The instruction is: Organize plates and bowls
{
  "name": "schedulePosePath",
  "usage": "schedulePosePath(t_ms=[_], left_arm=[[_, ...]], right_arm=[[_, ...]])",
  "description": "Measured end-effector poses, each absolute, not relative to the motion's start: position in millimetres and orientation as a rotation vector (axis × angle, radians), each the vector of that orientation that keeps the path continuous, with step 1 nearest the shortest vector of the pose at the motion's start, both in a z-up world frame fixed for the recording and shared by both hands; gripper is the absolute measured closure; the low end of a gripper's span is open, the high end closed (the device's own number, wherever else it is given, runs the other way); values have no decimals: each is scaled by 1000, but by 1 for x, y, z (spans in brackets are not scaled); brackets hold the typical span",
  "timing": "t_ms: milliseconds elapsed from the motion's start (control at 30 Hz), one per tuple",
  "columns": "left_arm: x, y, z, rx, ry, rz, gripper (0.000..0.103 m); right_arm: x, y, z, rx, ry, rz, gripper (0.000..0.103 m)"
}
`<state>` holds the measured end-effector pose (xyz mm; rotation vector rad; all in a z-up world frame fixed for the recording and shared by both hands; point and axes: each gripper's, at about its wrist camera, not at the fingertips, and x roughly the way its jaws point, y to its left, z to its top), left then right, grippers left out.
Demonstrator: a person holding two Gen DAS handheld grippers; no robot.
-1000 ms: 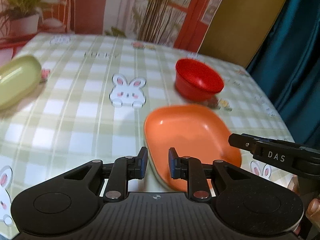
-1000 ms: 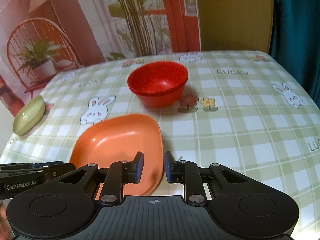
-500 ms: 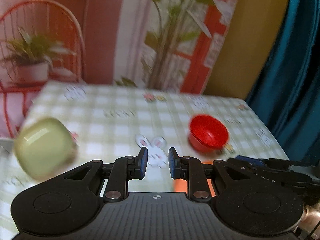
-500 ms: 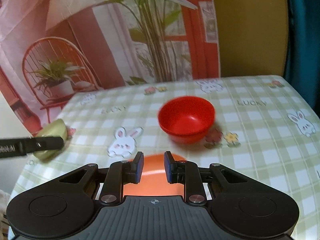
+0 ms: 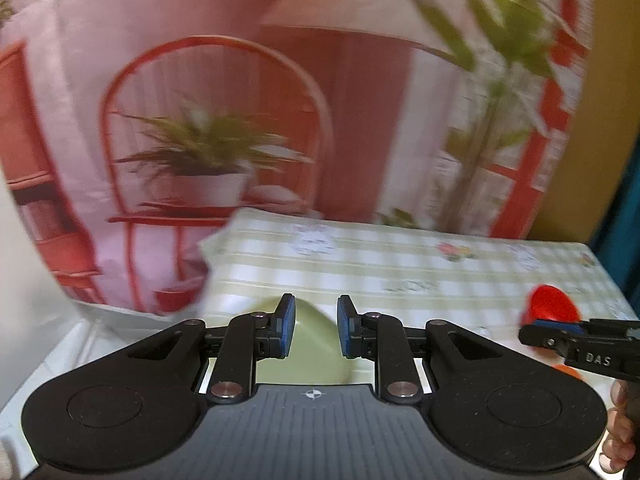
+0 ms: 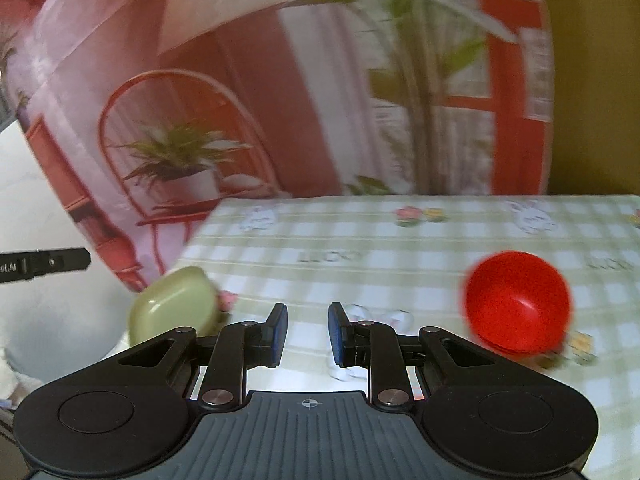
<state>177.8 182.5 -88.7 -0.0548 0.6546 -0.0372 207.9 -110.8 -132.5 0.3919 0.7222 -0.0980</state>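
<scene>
A pale green dish point(image 5: 312, 344) lies near the table's left edge, right below and between my left gripper's fingers; it also shows in the right wrist view point(image 6: 176, 304). My left gripper point(image 5: 316, 326) is open and empty above it. A red bowl point(image 6: 518, 306) sits on the table at the right, seen small in the left wrist view point(image 5: 554, 310). My right gripper point(image 6: 307, 334) is open and empty, high over the table. A sliver of the orange plate point(image 5: 568, 371) shows under the right gripper's finger point(image 5: 580, 340).
The green checked tablecloth point(image 6: 400, 256) with rabbit prints covers the table; its left edge drops off by the green dish. A printed backdrop point(image 5: 200, 120) with a red chair and plants hangs behind. The left gripper's tip point(image 6: 44, 266) shows at far left.
Both grippers have risen and pulled back from the orange plate and swung left. The green dish now lies between my left fingers. The views are blurred by motion.
</scene>
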Motion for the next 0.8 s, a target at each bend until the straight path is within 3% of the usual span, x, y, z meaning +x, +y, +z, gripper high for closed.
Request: schedulePosePath(t_ms=[100, 167, 233, 800], left_arm=[[189, 210, -87, -57, 662, 5, 78], [195, 227, -90, -62, 664, 23, 65], [199, 240, -96, -71, 669, 30, 62], [226, 260, -207, -210, 833, 41, 62]], right_arm=[[236, -90, -135, 388, 736, -65, 81], [252, -78, -138, 382, 746, -37, 81], [268, -65, -143, 370, 756, -12, 81], [380, -3, -199, 172, 847, 172, 81]])
